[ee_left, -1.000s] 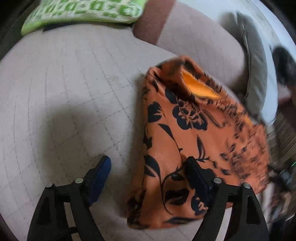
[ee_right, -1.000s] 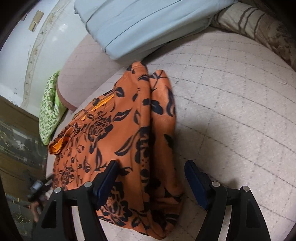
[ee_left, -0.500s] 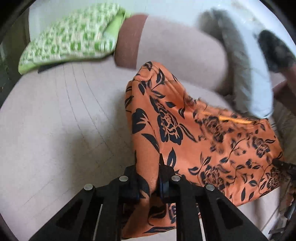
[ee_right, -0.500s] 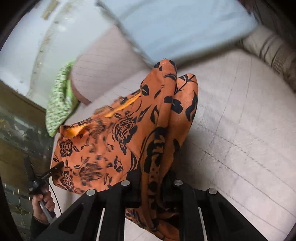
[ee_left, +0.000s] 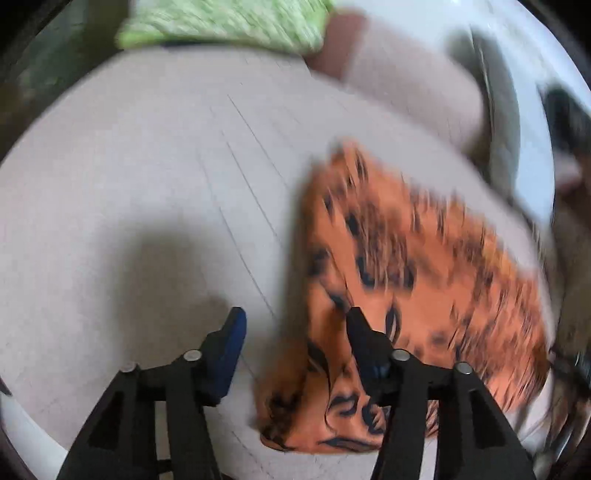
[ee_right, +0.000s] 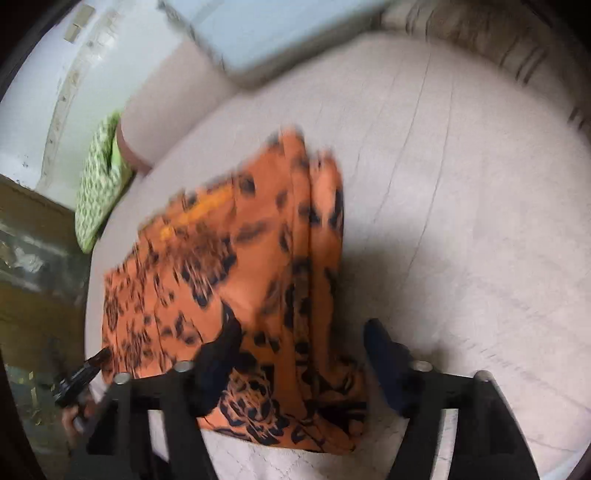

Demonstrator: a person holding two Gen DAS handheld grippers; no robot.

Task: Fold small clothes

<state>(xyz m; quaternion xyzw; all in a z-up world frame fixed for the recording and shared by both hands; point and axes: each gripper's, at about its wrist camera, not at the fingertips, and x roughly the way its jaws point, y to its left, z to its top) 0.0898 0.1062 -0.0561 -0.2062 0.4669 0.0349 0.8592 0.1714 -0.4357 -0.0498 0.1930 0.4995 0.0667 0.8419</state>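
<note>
An orange garment with a black flower print (ee_left: pixel 424 266) lies folded on the pale quilted seat (ee_left: pixel 147 184). The picture is blurred by motion. My left gripper (ee_left: pixel 295 317) hovers over the garment's near left corner. Its jaws are opening, the right finger stands above the cloth, and no pad presses on it. In the right wrist view the same garment (ee_right: pixel 229 251) shows its folded right edge under my right gripper (ee_right: pixel 301 325). That gripper's jaws are opening too, with cloth below the gap but not pinched.
A green patterned cushion (ee_left: pixel 229 18) lies at the far end of the seat, also seen as the green cushion (ee_right: pixel 99 184). A light blue pillow (ee_right: pixel 277 29) and a striped cushion (ee_right: pixel 498 44) rest behind. The other gripper (ee_right: pixel 77 384) shows at lower left.
Half a second ago both grippers were shut on the garment's near edge, holding it up. Now both stand open and the garment lies on the seat.
</note>
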